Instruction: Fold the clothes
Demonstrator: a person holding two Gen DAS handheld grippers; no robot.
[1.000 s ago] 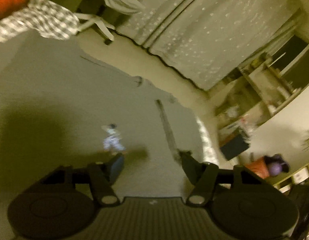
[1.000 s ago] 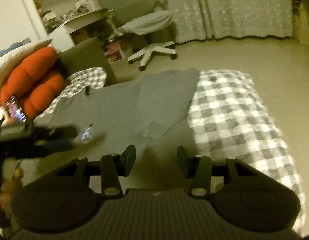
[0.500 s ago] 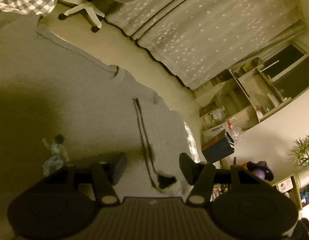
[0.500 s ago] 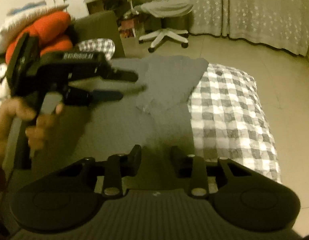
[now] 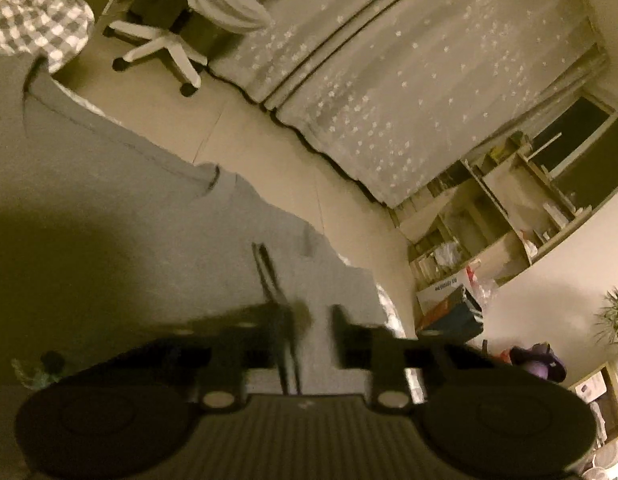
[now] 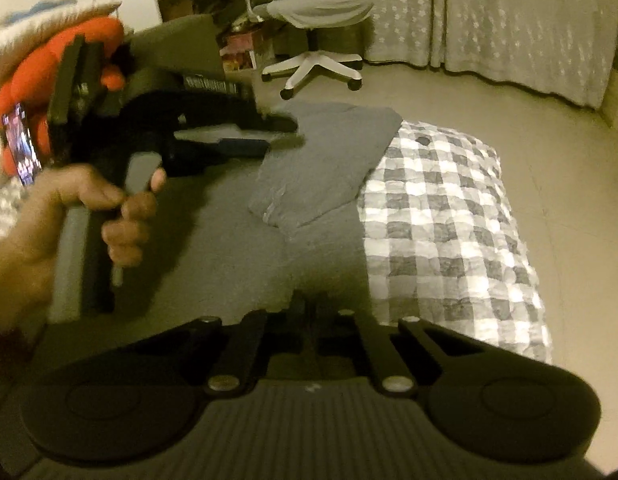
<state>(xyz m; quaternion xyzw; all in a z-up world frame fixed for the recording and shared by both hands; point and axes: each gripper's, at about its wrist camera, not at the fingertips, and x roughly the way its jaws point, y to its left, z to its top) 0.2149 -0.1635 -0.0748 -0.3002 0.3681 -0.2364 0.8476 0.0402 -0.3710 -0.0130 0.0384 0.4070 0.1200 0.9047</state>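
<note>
A grey garment (image 6: 321, 168) lies spread over a bed covered by a grey-and-white checked quilt (image 6: 449, 232), with 1 part folded over into a flat flap whose far edge reaches the quilt's top corner.

In the right wrist view, the right gripper (image 6: 309, 320) sits low at the near edge of the garment. Its 2 fingers are drawn close together with grey cloth bunched up between them, so it is pinching the near hem of the garment.

The left gripper (image 6: 283, 134), held in the person's left hand (image 6: 89, 216), reaches across from the left, its tips at the far left corner of the folded flap. From this view I cannot tell whether they touch the cloth.

In the left wrist view, the left gripper (image 5: 315, 322) has its 2 fingers set apart with a clear gap, and grey cloth (image 5: 149, 216) lies below and between them. A dark drawstring (image 5: 269, 272) runs along the fabric and passes by the inner side of the left finger. The view is blurred at the tips, so contact is unclear.

A white swivel chair (image 6: 317, 60) stands on the floor past the bed, before a star-patterned curtain (image 6: 509, 20).
</note>
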